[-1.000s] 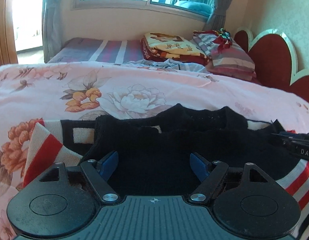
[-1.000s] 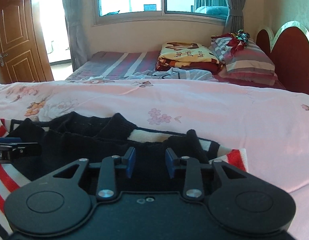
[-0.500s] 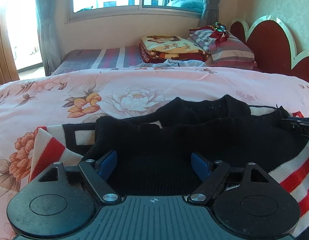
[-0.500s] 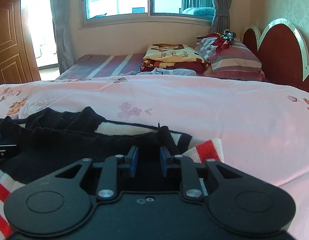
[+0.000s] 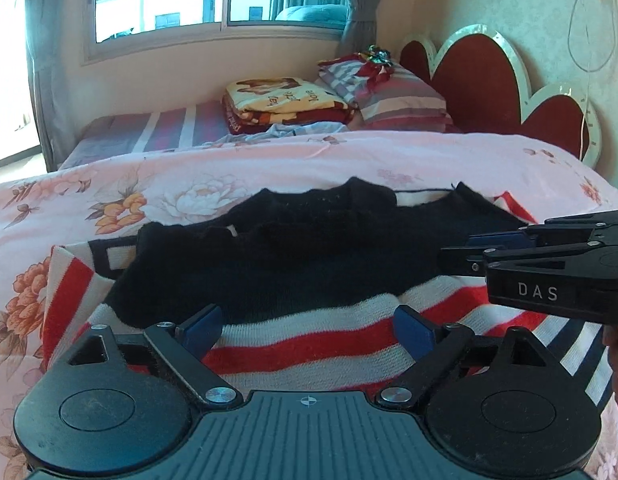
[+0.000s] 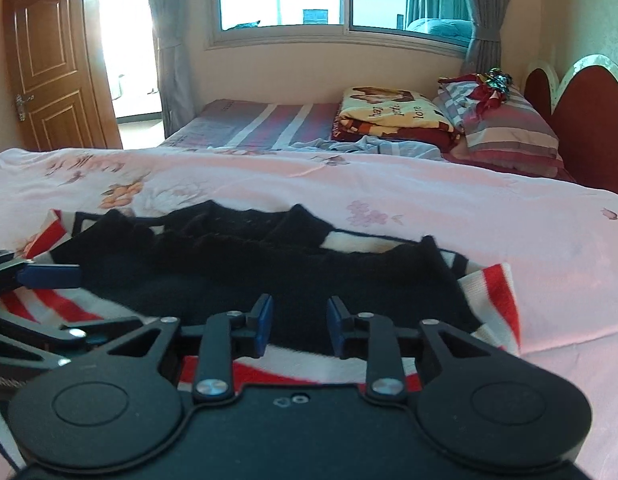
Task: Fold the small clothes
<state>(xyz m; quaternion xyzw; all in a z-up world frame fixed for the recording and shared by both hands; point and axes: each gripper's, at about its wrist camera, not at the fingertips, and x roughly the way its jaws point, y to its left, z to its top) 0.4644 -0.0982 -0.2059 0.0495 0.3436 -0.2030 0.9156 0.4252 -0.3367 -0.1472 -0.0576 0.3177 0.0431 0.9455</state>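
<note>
Left wrist view: pink floral bedspread (image 5: 269, 168) under a window, scalloped red headboard (image 5: 477, 80) to the right. Knit sweater (image 5: 309, 264) spread across it, black upper part folded over red, white and navy stripes. Left gripper (image 5: 307, 330) opening wide over the striped hem, pads clear of the cloth. "DAS" on the right gripper (image 5: 469, 252) body.

Right wrist view: wooden door (image 6: 49, 60) far left, same bedspread (image 6: 429, 208). Sweater (image 6: 269, 276) just ahead, striped edge at right. Right gripper (image 6: 299, 324) opening narrowly above black knit, gripping nothing. "love" legible on a folded blanket (image 6: 393, 116).
</note>
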